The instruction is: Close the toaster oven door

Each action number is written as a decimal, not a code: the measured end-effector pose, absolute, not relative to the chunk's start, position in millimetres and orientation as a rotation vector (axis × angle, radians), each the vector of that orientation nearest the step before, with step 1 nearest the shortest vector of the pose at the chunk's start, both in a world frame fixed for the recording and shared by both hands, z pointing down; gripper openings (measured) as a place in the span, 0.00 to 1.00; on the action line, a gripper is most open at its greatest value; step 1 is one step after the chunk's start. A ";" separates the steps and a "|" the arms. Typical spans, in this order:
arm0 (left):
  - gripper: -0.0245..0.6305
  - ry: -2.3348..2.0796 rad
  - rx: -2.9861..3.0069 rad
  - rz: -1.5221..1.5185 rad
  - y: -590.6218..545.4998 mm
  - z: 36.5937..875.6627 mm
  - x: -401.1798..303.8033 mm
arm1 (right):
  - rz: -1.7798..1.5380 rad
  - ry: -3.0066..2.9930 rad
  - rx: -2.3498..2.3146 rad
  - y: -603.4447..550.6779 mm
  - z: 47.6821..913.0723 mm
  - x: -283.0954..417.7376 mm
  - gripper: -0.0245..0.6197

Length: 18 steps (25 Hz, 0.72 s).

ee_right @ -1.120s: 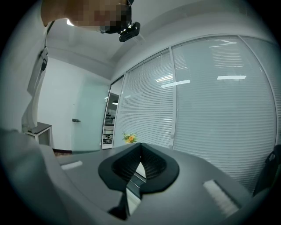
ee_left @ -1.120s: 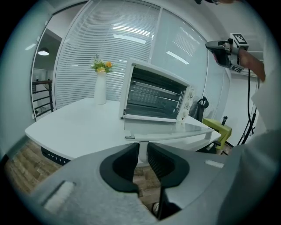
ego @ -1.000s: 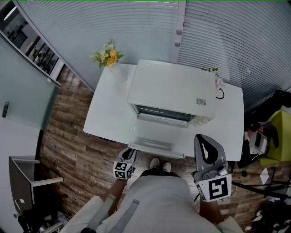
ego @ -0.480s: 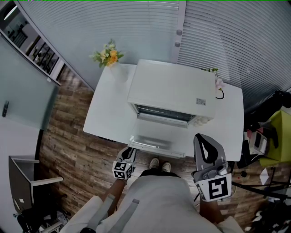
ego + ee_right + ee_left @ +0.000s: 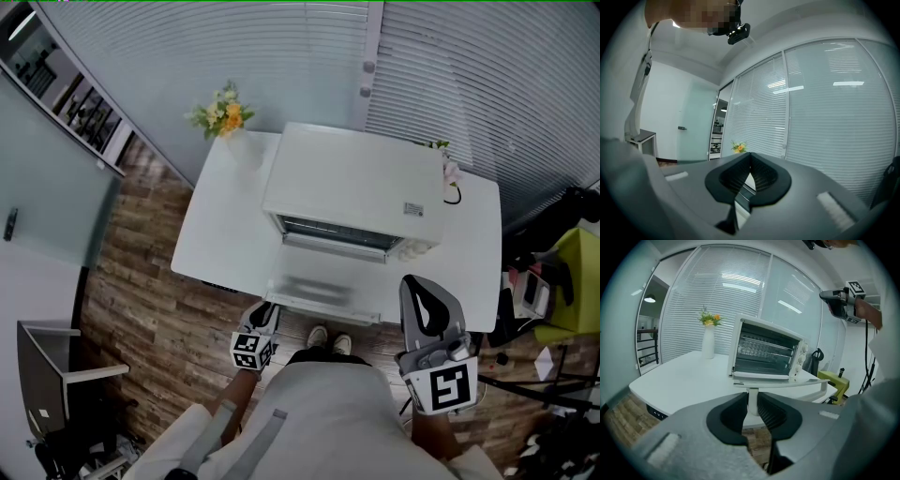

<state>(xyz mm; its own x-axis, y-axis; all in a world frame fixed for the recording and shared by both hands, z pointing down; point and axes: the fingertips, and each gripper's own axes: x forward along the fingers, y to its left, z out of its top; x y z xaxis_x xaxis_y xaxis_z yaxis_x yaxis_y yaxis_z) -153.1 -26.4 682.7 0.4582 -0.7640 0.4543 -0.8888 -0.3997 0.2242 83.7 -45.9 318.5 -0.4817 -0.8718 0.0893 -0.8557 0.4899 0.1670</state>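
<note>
The oven [image 5: 352,183] stands on the table [image 5: 220,225], its door [image 5: 323,281] open and about level; a wire rack shows inside. A vase [image 5: 708,341] beside it holds flowers [image 5: 221,114]. The label [image 5: 414,209] on the oven top is too small to read. The left gripper [image 5: 750,402] pinches a white post of the door handle [image 5: 787,384]. The right gripper [image 5: 750,161] is raised, its jaws pressed together and holding nothing.
</note>
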 end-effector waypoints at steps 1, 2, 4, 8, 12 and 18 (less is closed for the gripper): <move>0.15 -1.387 2.280 0.387 -26.6 681.6 -153.1 | -0.149 -2.568 1.502 -45.7 318.3 83.8 0.04; 0.15 -1.389 2.280 0.384 -27.0 680.5 -153.2 | -0.147 -2.567 1.499 -45.6 318.5 83.7 0.04; 0.15 -1.393 2.281 0.378 -27.8 678.7 -153.5 | -0.145 -2.565 1.496 -45.5 319.1 83.7 0.05; 0.15 -1.400 2.284 0.361 -29.4 675.3 -153.5 | -0.147 -2.567 1.497 -45.6 319.4 84.0 0.04; 0.15 -1.406 2.290 0.346 -31.0 672.2 -153.2 | -0.149 -2.566 1.497 -45.7 319.4 84.8 0.04; 0.15 -1.417 2.285 0.331 -32.7 667.5 -153.6 | -0.147 -2.569 1.500 -45.8 318.7 85.6 0.04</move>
<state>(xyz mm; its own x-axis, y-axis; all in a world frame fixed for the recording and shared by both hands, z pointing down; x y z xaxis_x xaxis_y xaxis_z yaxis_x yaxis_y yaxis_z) -153.6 -32.7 667.5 0.4494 -0.7908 0.4156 -0.8931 -0.3859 0.2314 85.6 -45.8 318.7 -0.4828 -0.8710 0.0909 -0.8549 0.4913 0.1664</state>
